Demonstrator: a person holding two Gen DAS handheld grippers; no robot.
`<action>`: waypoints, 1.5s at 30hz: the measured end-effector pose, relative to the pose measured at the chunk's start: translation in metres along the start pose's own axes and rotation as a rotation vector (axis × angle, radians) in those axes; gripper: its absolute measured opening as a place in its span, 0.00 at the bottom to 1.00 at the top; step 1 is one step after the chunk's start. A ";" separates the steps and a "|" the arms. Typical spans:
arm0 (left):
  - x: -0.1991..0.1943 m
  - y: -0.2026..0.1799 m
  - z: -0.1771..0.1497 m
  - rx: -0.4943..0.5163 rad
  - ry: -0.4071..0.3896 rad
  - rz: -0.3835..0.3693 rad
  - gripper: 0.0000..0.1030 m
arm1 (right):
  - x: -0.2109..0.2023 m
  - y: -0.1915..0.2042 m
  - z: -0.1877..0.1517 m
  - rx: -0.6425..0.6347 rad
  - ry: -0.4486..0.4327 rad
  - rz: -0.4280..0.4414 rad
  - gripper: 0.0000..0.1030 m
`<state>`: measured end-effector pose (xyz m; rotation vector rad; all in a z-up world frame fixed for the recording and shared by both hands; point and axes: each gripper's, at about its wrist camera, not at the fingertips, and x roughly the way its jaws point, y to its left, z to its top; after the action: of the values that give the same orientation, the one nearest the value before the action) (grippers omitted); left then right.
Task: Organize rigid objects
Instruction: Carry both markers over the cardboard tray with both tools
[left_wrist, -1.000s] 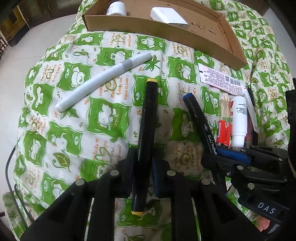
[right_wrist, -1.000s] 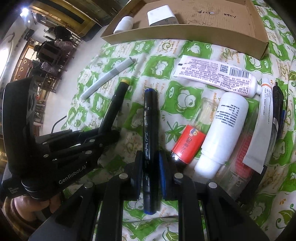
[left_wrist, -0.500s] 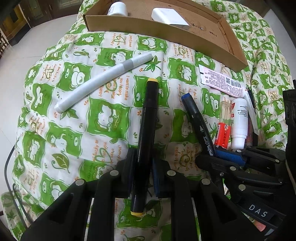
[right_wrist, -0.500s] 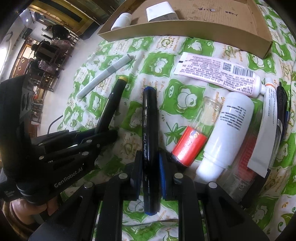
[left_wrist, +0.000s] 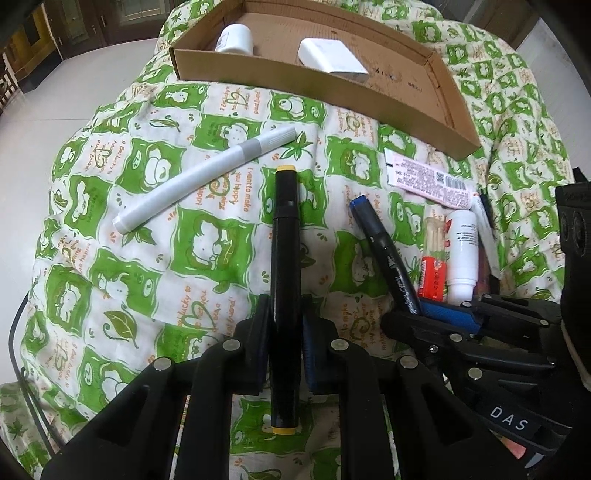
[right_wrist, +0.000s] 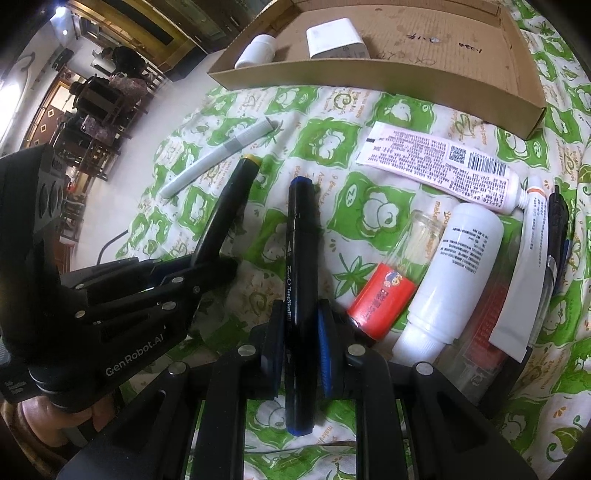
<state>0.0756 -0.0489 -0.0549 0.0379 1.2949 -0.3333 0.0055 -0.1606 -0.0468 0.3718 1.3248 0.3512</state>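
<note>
My left gripper (left_wrist: 284, 325) is shut on a black marker with yellow ends (left_wrist: 283, 266), held above the green patterned cloth. My right gripper (right_wrist: 301, 332) is shut on a black marker with blue ends (right_wrist: 300, 266). Each gripper shows in the other's view: the right gripper (left_wrist: 413, 314) at lower right, the left gripper (right_wrist: 218, 264) at left. A grey-white marker (left_wrist: 199, 181) lies on the cloth to the left. A cardboard tray (left_wrist: 448, 110) at the back holds a white bottle (left_wrist: 236, 38) and a white box (left_wrist: 330, 61).
To the right lie a white tube (right_wrist: 443, 166), a white bottle (right_wrist: 454, 273), a red-labelled toothpick jar (right_wrist: 388, 299), another tube (right_wrist: 524, 266) and a dark pen (right_wrist: 557, 218). The cloth drops off to a pale floor at left. A black cable (left_wrist: 18, 339) runs there.
Both grippers have lifted and drawn back a little with their markers; the tray and the items on the cloth look farther off. Nothing was let go.
</note>
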 end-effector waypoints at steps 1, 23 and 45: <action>-0.001 0.000 0.000 -0.002 -0.003 -0.002 0.12 | -0.001 0.000 0.000 -0.001 -0.002 0.002 0.14; -0.029 0.018 -0.006 -0.061 -0.083 -0.061 0.12 | -0.023 -0.008 0.000 0.018 -0.050 0.027 0.14; -0.039 0.026 -0.008 -0.084 -0.124 -0.086 0.12 | -0.035 -0.008 0.003 0.013 -0.097 0.026 0.14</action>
<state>0.0657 -0.0134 -0.0249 -0.1085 1.1888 -0.3487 0.0012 -0.1839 -0.0200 0.4122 1.2291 0.3421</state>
